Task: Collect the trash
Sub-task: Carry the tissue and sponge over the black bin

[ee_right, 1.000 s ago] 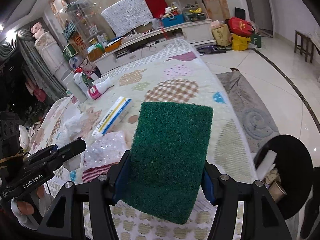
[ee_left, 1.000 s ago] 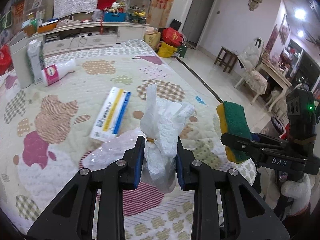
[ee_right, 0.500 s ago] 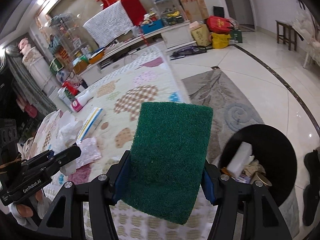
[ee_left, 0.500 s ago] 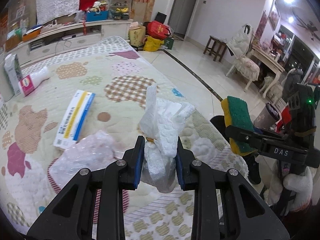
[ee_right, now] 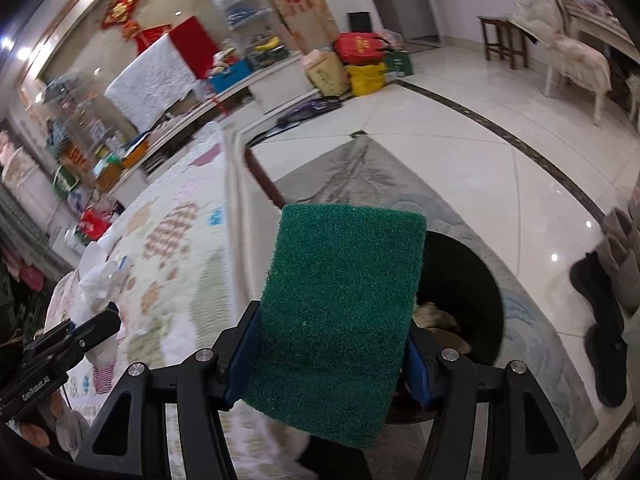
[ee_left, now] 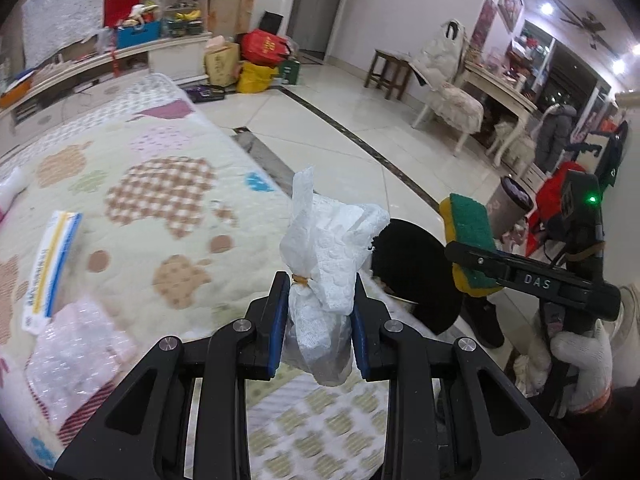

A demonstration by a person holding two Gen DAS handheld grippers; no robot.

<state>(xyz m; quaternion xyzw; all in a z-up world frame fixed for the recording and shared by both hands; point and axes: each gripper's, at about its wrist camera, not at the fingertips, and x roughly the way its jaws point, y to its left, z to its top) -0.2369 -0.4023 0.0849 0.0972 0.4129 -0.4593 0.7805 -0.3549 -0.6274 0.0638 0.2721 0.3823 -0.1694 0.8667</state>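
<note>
Both hands have swung away from the quilted patchwork bed point(ee_left: 168, 216) toward its edge, so the round black trash bin point(ee_right: 464, 280) on the floor, off to the right before, now sits just beyond and below the right tongs point(ee_right: 334, 354). The yellow-and-blue flat box point(ee_left: 52, 264) and clear bubble-wrap sheet point(ee_left: 72, 352) have slid to the left of the left tongs point(ee_left: 318, 320). The grips are unchanged: the left tongs stay narrowly clamped on a crumpled white paper-towel bundle point(ee_left: 324, 264), taken low near its rubber-banded neck; the right tongs stay at a middling width, pinching a green-faced yellow scouring sponge point(ee_right: 340, 312) by its side edges. Both pieces look light and soft — the paper crushes easily and could slip out, while the springy sponge holds best squeezed across its width.
</note>
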